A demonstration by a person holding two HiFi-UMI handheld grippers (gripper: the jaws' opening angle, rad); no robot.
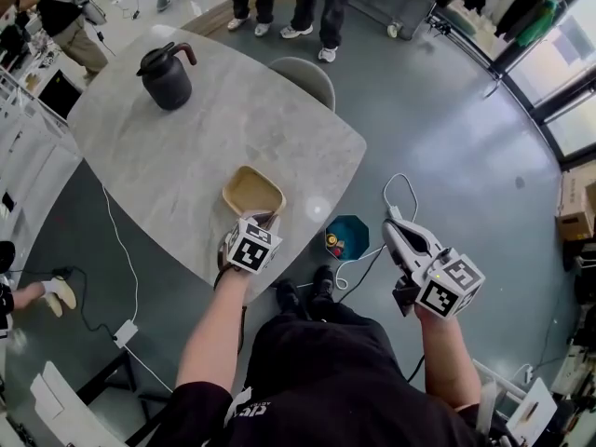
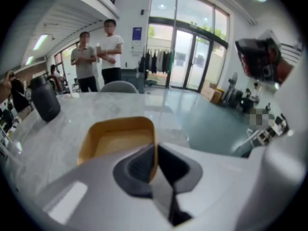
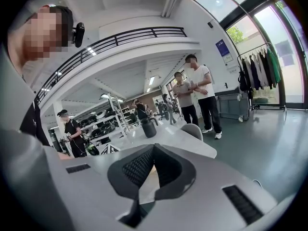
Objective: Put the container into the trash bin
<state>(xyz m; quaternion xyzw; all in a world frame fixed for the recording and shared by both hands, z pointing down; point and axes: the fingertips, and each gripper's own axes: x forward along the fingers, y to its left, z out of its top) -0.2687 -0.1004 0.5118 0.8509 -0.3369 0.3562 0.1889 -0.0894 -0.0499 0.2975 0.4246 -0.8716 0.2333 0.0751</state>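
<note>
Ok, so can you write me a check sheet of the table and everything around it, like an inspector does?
Surface: grey marble table, two things on it.
Job's things: tan container, empty, at the table's near edge; teal trash bin on the floor by the near corner, some rubbish inside.
Clutter: black jug at the table's far end.
Grippers: left gripper shut on the container's rim; right gripper shut, empty, out over the floor.
Cables: white cable on the floor left of the table.
Surroundings: grey chair, people standing beyond the table, clothes rack.
</note>
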